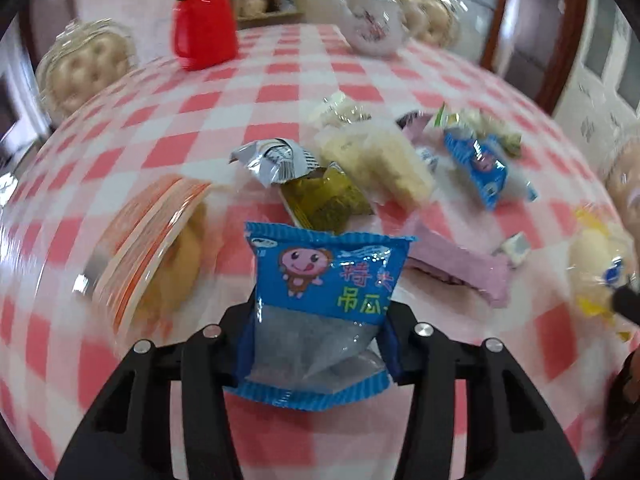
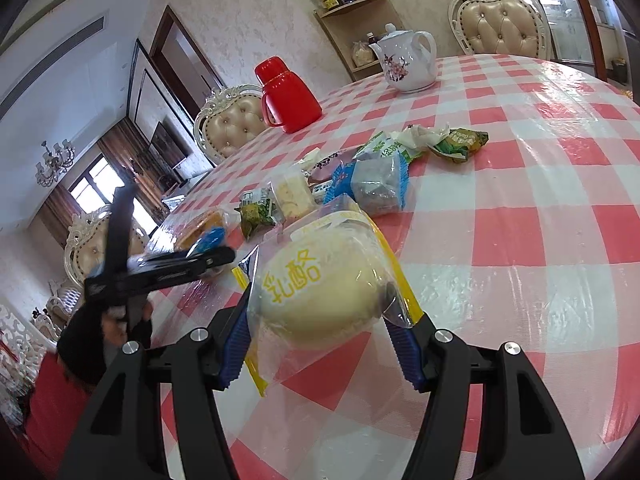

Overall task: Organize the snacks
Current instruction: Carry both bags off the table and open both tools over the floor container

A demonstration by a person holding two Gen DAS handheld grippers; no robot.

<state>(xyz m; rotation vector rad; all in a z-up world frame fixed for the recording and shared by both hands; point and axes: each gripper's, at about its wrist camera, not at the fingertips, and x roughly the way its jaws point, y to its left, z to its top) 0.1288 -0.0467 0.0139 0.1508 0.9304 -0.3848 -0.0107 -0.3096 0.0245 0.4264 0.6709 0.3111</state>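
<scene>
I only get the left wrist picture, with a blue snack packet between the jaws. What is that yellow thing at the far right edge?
Observer: It's a wrapped bun in a clear pack with yellow lettering. The right gripper has its jaws closed on it.
Operator: Who is moving my tool?
Observer: A person. From the right wrist view, a hand in a dark sleeve holds the left gripper from behind.
Operator: Anything nice in the room that I'm missing?
Observer: A chandelier hangs near a curtained window, far off to the left.
</scene>
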